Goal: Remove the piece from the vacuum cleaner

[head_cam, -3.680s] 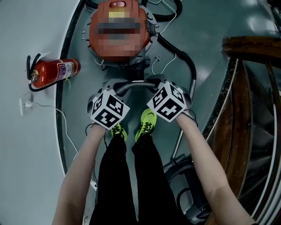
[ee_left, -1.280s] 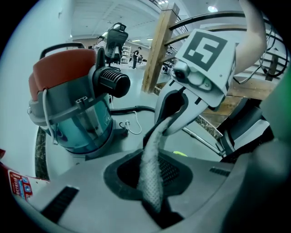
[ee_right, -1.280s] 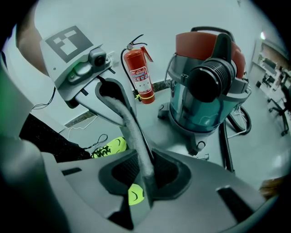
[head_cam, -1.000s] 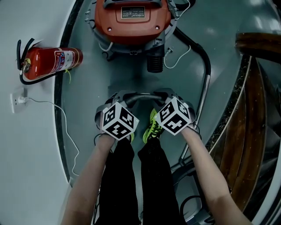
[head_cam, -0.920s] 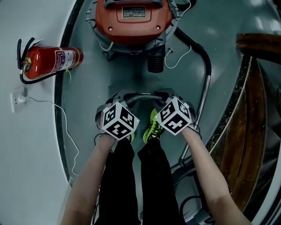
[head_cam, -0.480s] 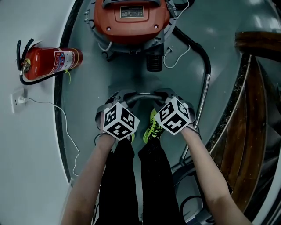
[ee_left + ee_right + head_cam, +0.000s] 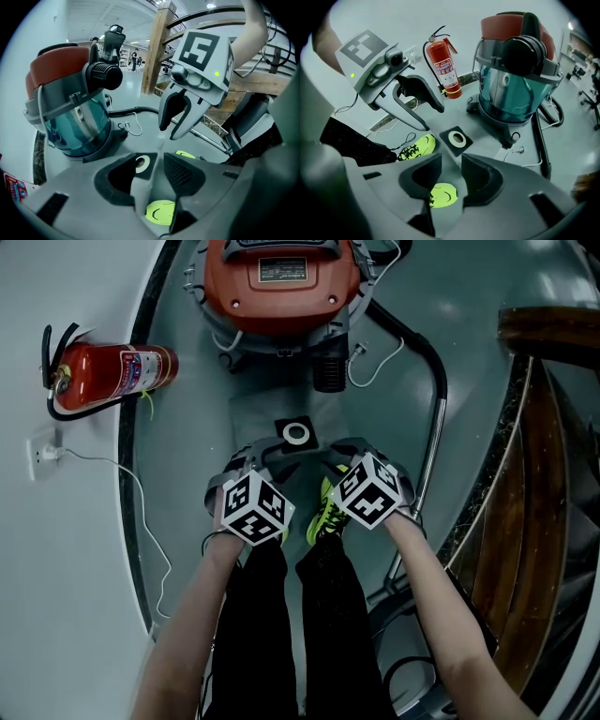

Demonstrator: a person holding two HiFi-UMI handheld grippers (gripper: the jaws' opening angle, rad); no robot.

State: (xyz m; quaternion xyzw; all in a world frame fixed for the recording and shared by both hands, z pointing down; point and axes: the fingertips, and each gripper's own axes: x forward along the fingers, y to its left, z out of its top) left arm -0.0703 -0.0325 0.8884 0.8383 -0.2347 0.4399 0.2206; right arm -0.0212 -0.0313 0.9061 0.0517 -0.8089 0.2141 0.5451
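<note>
1. The place reads as a large commercial or public hall rather than a home: a smooth grey floor (image 7: 473, 306) runs far back.
2. A red fire extinguisher (image 7: 111, 371) stands against the wall (image 7: 37, 596).
3. An industrial drum vacuum cleaner (image 7: 281, 282) sits beside a curved wood-and-metal railing (image 7: 530, 484).
4. What looks like shelving (image 7: 124, 55) shows in the distance.

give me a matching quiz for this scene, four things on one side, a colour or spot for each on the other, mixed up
Things:
1. fire extinguisher
2. vacuum cleaner
3. square piece
4. shoe

Descriptions:
a. yellow-green
b. black, with a white ring in its middle
c. standing against the white wall
d. red lid over a clear teal tank

Pairs: 1-c, 2-d, 3-b, 4-a
</note>
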